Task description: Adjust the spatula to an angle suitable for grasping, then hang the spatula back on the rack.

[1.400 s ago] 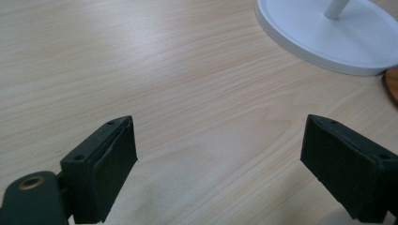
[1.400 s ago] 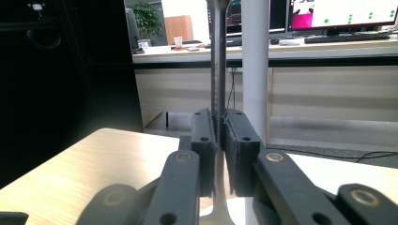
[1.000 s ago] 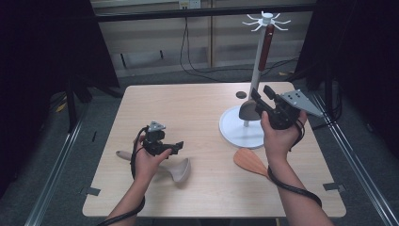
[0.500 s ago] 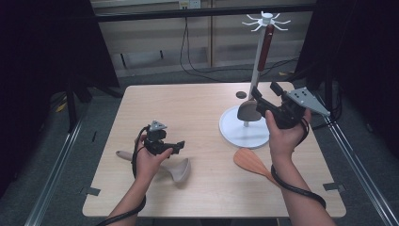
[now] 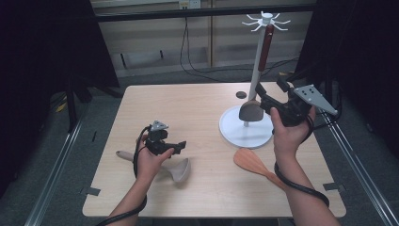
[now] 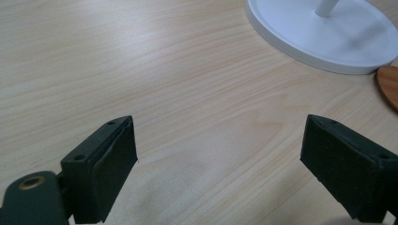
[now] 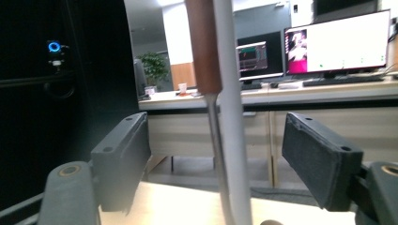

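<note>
My right claw (image 5: 263, 102) is raised beside the white stand (image 5: 246, 126), jaws spread wide and gripping nothing; in the right gripper view the stand's pole (image 7: 231, 112) and the hanging spatula (image 5: 257, 80) with its reddish-brown handle rise in the gap between them, touching neither. My left claw (image 5: 179, 147) sits low over the table (image 5: 188, 108), also wide open and empty, just above the pale wooden spoon (image 5: 176, 169). An orange-brown spatula (image 5: 254, 164) lies on the table near the stand's base.

A pale wood counter (image 5: 188, 108) stands on grey floor (image 5: 56, 155); dark curtains (image 5: 42, 47) hang at nine o'clock; lit monitors (image 7: 338, 42) glow beyond.
</note>
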